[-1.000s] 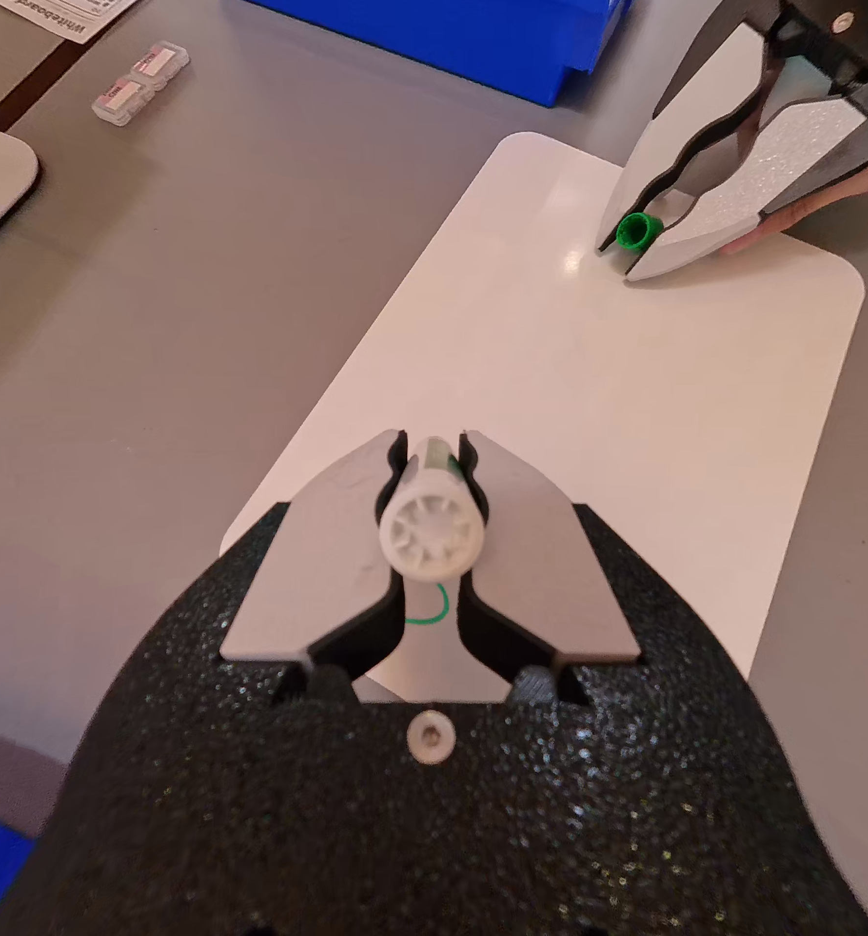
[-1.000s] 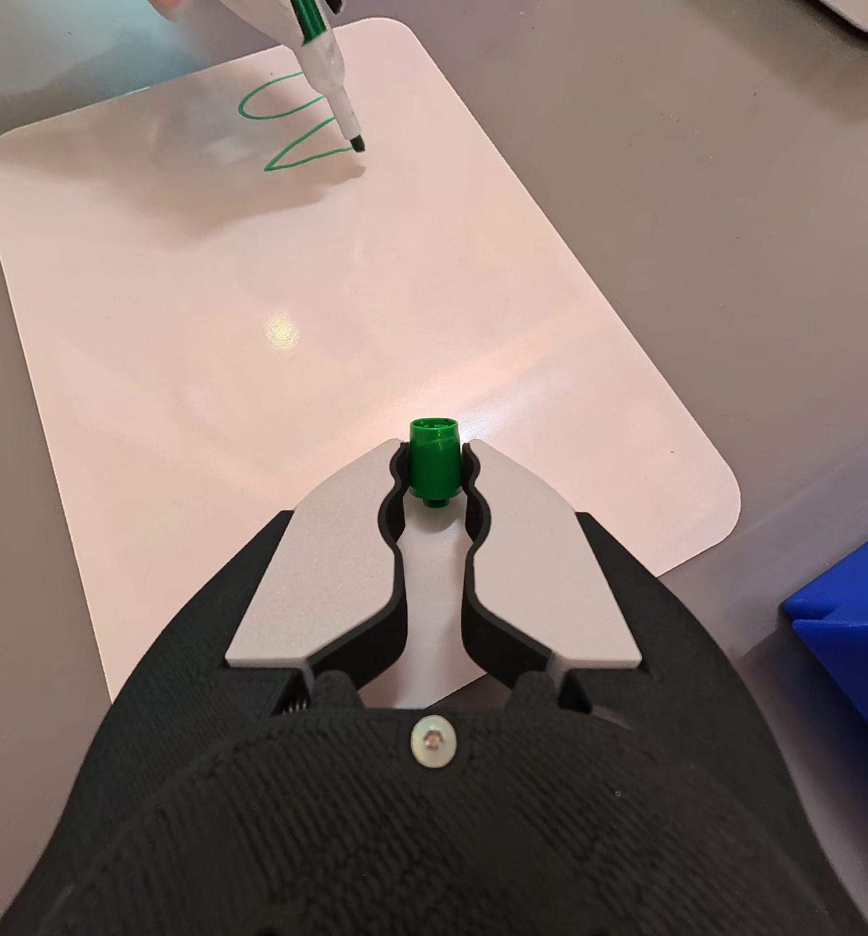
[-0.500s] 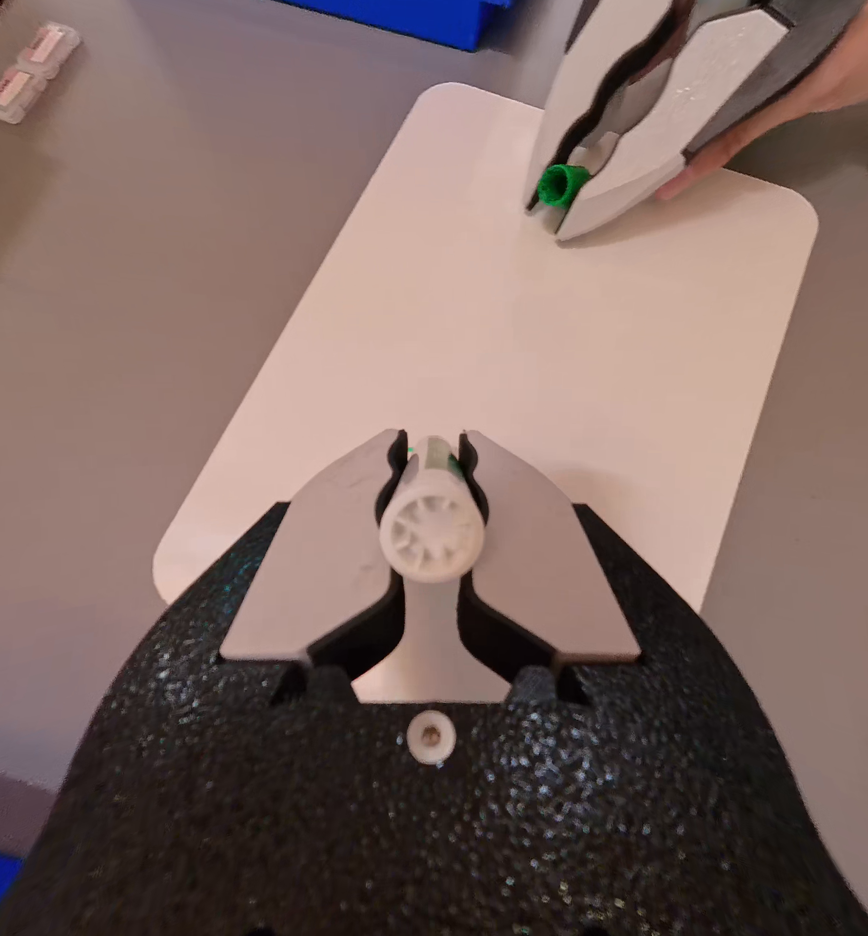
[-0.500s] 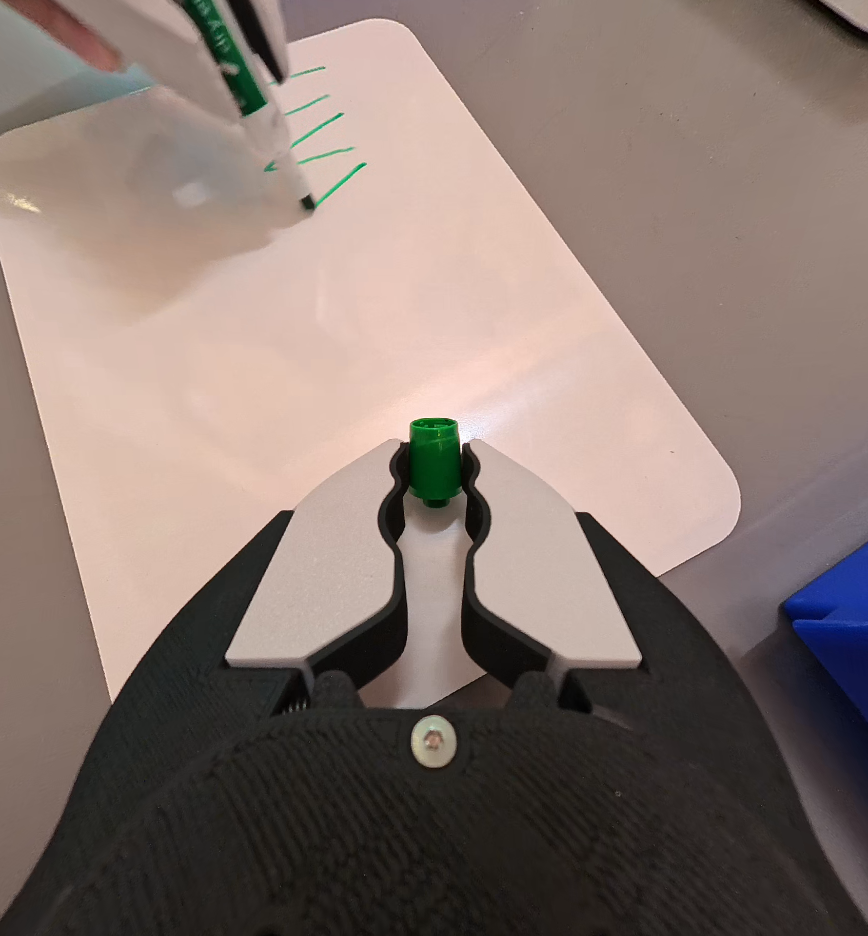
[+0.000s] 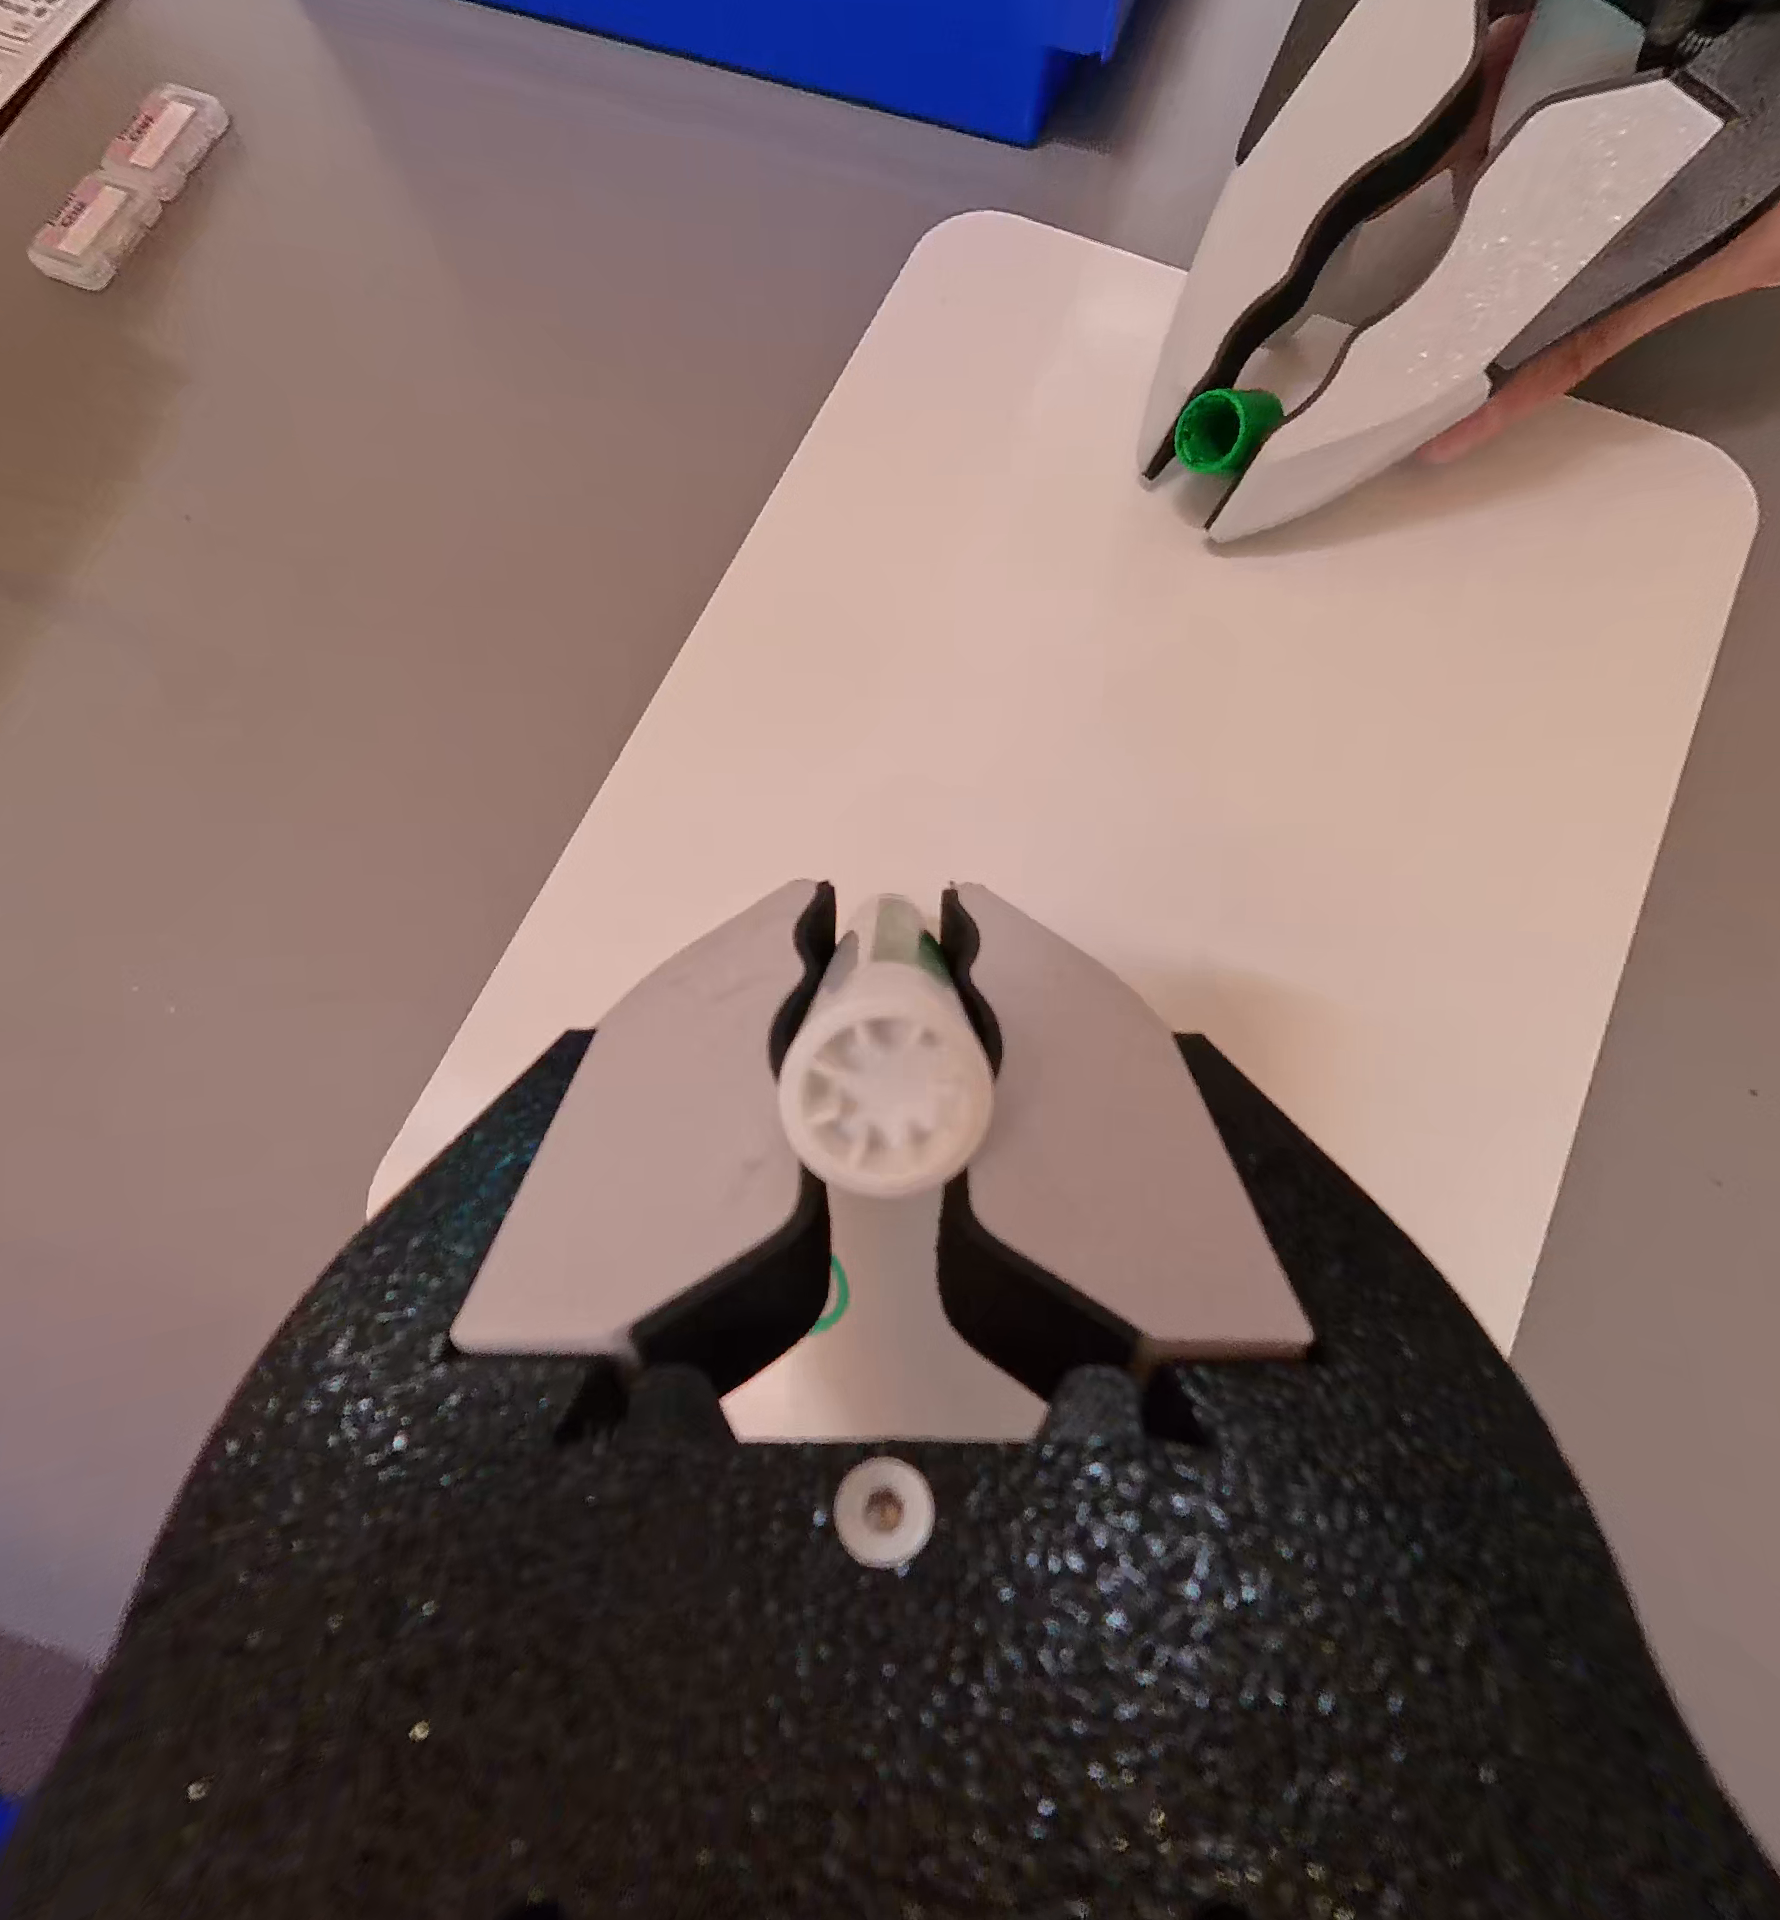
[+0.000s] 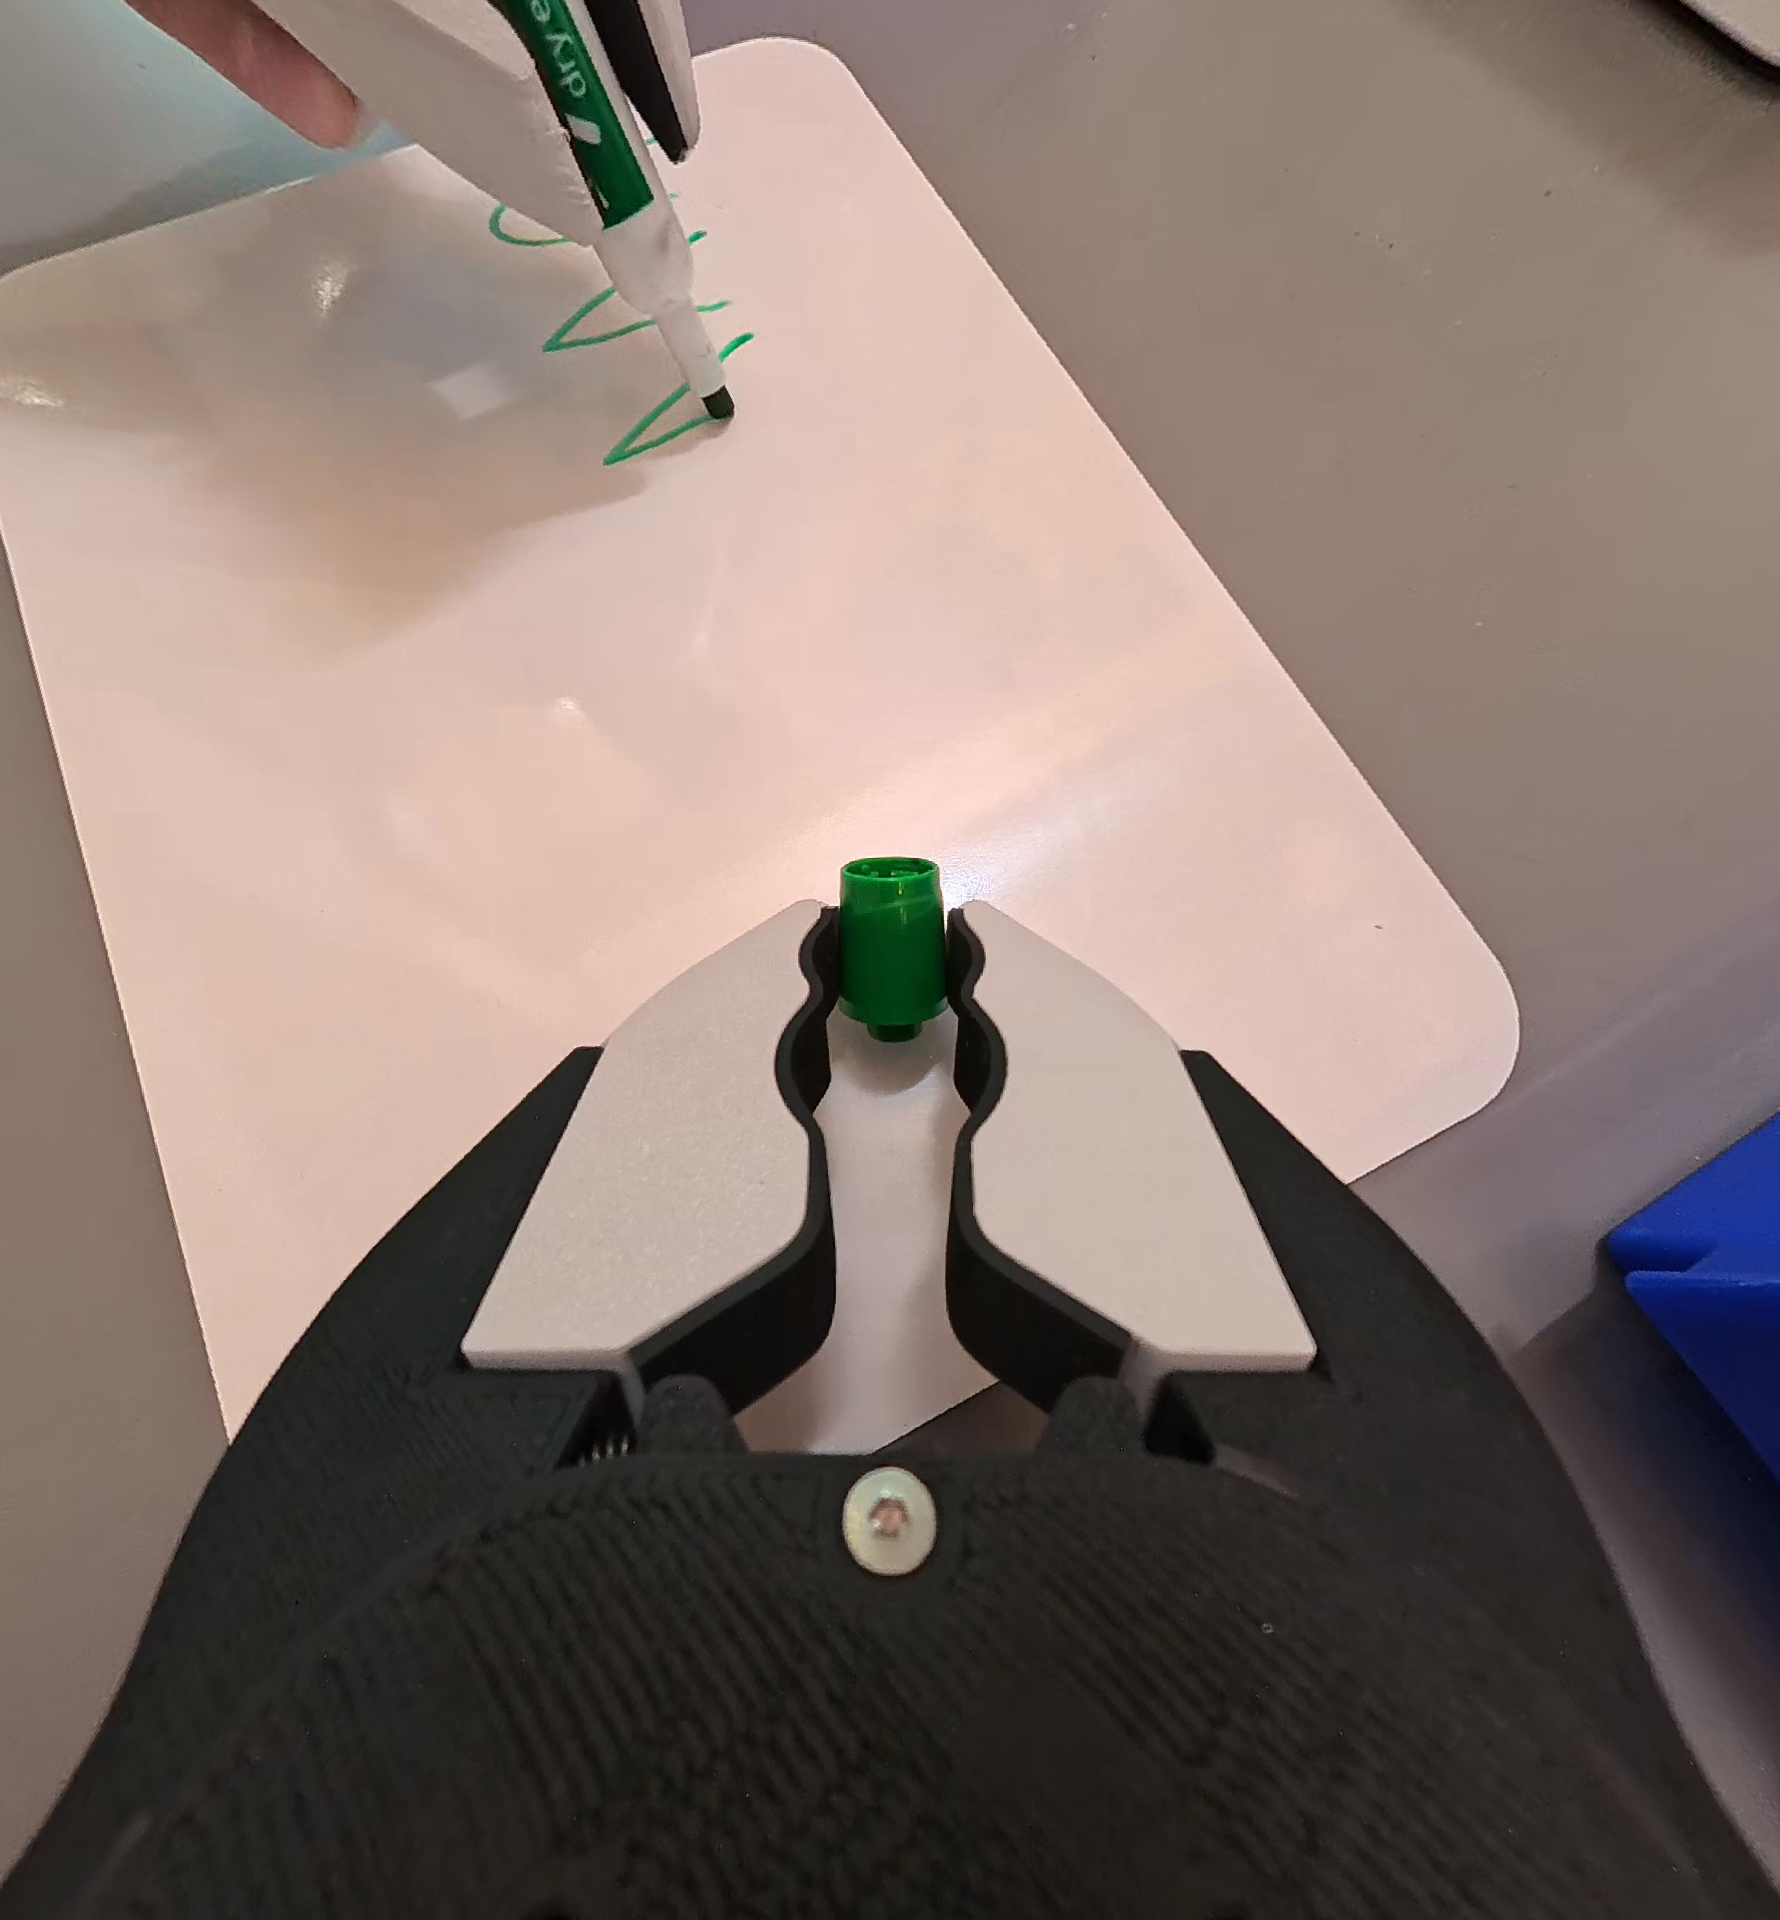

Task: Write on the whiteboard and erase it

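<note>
- Left wrist view: the left gripper (image 5: 886,904) has its jaws clamped on the marker (image 5: 884,1112), seen end-on, with the white ribbed butt toward the camera and the barrel running down and away to the whiteboard (image 5: 1229,831). The tip is hidden behind the barrel here.
- A short arc of the green line (image 5: 836,1304) shows on the board between the fingers.
- The right gripper (image 5: 1213,488) is over the far end of the board, its jaws clamped on the green cap (image 5: 1224,431), open mouth facing this way; a hand (image 5: 1696,270) holds that gripper.
- The board lies flat on the grey tabletop (image 5: 294,675). Two small clear cases (image 5: 127,187) and a blue bin (image 5: 865,42) lie well apart from it.
- Right wrist view: the cap (image 6: 888,951) sits between the right gripper's (image 6: 888,914) fingertips, clamped about its middle.
- At the far end the marker (image 6: 647,260) leans steeply, its dark tip touching the board at the end of a green zigzag (image 6: 595,332).
- Handling judgement: the marker looks light, rigid and smooth-walled, so it could twist or slide under writing pressure; a hold on the barrel, as seen, suits it. The felt tip is probably soft, so light contact should suffice.
- The cap appears small, hard and slippery; a mid-body grip seems right, and it could pop out if squeezed off-centre.
- The board looks thin, stiff and glossy and may skid on the tabletop.
- No eraser is visible in either view.
</note>
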